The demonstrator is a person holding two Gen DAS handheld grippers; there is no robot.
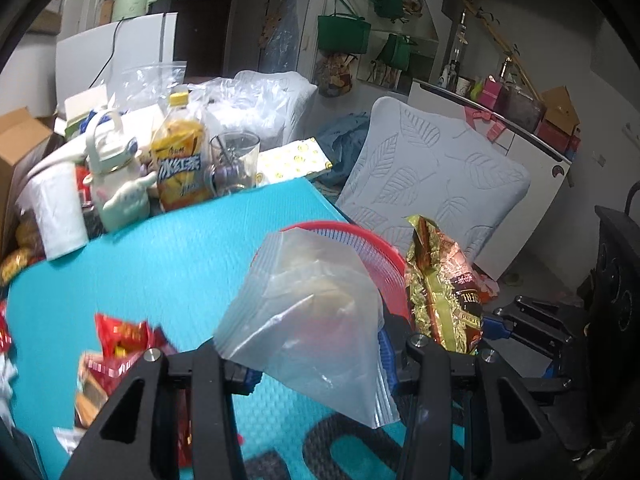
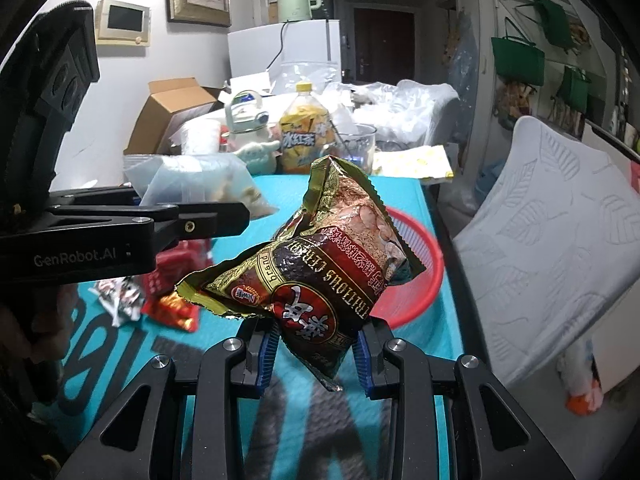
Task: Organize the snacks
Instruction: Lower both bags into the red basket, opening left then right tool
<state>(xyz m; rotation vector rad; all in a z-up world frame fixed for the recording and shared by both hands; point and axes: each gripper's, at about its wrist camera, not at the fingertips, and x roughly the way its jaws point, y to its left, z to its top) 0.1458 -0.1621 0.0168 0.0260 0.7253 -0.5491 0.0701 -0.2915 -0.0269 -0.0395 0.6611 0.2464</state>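
Clear bag (image 1: 308, 316) — perhaps pastries inside — above red basket (image 1: 384, 264).

Right gripper (image 2: 316, 356) is clamping the gold-and-maroon cereal packet (image 2: 316, 268) by its lower end, lifted off the teal mat (image 2: 404, 200). Red basket (image 2: 424, 280) is sitting at 2 o'clock behind the packet. Left gripper (image 2: 224, 216) is reaching in from 9 o'clock, holding a clear zip bag (image 2: 192, 180). Loose red wrappers (image 2: 176, 304) are lying at 8 o'clock.
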